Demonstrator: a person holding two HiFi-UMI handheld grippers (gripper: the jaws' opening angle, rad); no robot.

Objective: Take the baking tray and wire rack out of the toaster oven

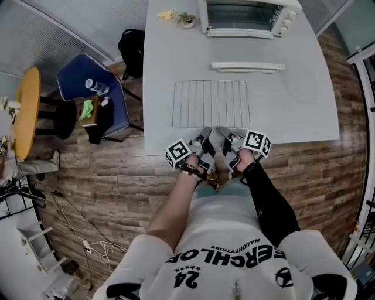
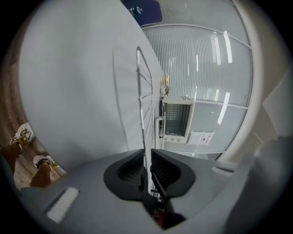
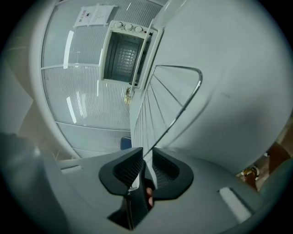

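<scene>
On the left, the left gripper (image 1: 204,136) has its fingers closed on the near edge of the wire rack (image 1: 211,104). The left gripper view shows the rim wire (image 2: 145,105) running straight into the narrow slit between the two ribbed pads. The rack is already out of the toaster oven (image 1: 246,16). It lies flat on the white bench (image 1: 304,99), close to the near edge and well apart from the oven at the back. It looks light and stiff, a thin frame crossed by many fine rods. The rods are smooth and round, so a wire could roll or slip between the pads. The thicker rim is probably the best place to hold it, not a single cross rod. With one grip near each end of that edge, the far side should not sag or swing when it is lifted. Just to the right, the right gripper (image 1: 225,136) holds the same near edge. Its own view shows the fingers drawn in around the rim wire (image 3: 169,105), with only a slim gap between them. The two grips sit near each other, close to the middle of the edge, so I judge the rack may tip at its far corners. Further back and right, a long pale piece that looks like the baking tray (image 1: 248,67) lies on the bench in front of the oven.
</scene>
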